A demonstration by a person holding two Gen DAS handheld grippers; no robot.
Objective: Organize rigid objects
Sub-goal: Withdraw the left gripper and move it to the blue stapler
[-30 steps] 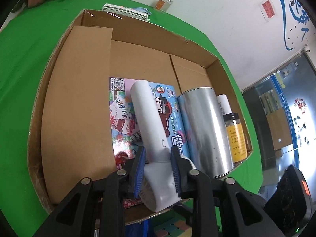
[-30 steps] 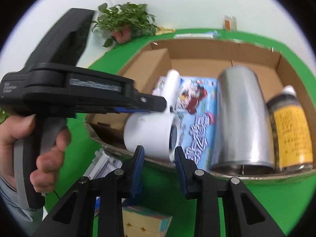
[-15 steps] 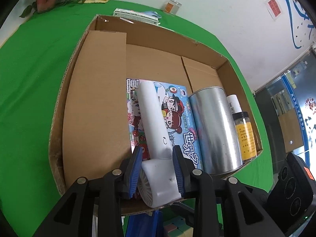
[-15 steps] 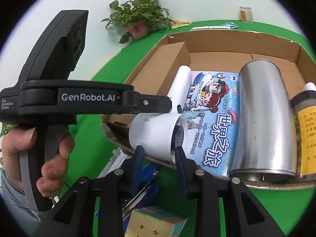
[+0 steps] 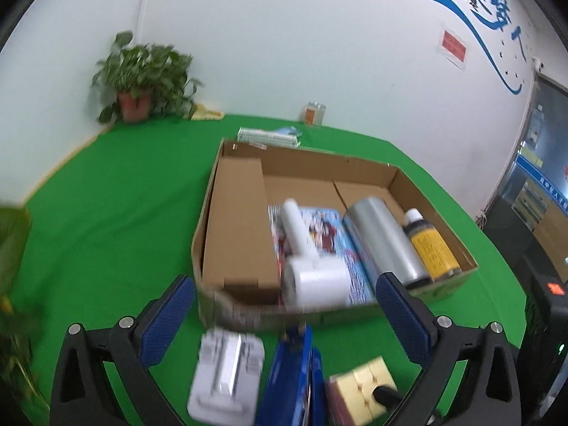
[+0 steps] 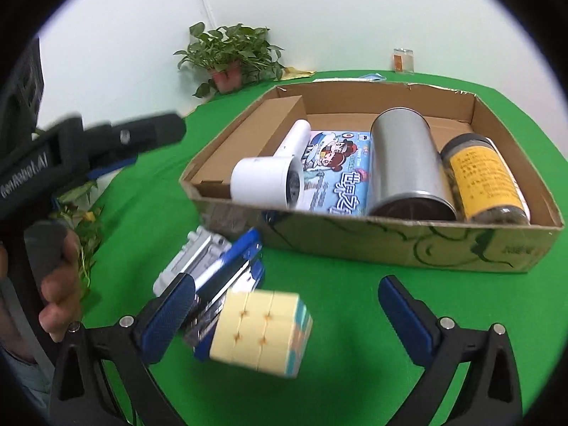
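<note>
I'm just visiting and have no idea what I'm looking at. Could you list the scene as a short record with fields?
surface: green table
container: cardboard box, open-topped
in the box: white hair dryer, picture book under it, silver canister, yellow-labelled jar, all lying down
outside the box: puzzle cube, blue stapler, white plastic part
left hand-held gripper: jaws opening, nothing between them
right hand-held gripper: jaws opening, the cube lies between them, untouched
</note>
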